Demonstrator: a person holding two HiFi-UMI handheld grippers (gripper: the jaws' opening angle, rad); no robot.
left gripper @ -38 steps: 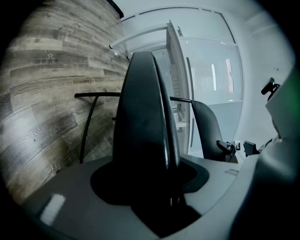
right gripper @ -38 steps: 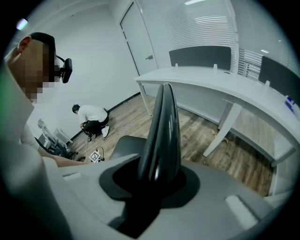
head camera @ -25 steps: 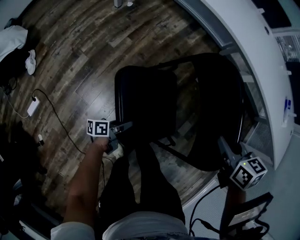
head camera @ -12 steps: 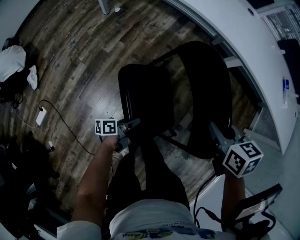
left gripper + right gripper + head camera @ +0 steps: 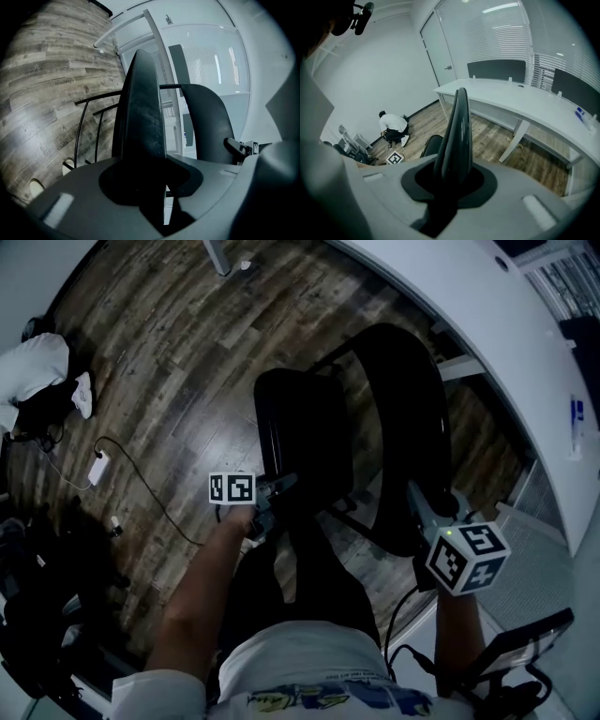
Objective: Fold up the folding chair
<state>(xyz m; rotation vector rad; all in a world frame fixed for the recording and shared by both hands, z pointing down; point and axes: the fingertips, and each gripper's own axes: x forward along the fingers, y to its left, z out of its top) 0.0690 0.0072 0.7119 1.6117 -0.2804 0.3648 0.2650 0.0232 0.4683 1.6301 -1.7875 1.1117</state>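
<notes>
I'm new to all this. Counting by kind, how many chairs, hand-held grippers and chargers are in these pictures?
Folding chair: 1
Hand-held grippers: 2, the left gripper, its jaws closing on the chair's seat, and the right gripper, its jaws on the backrest
White charger block with its cable: 1
Total: 4

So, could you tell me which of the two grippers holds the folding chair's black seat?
The left gripper: its jaws are closing on the black padded seat; the right gripper grips the black backrest.
</notes>
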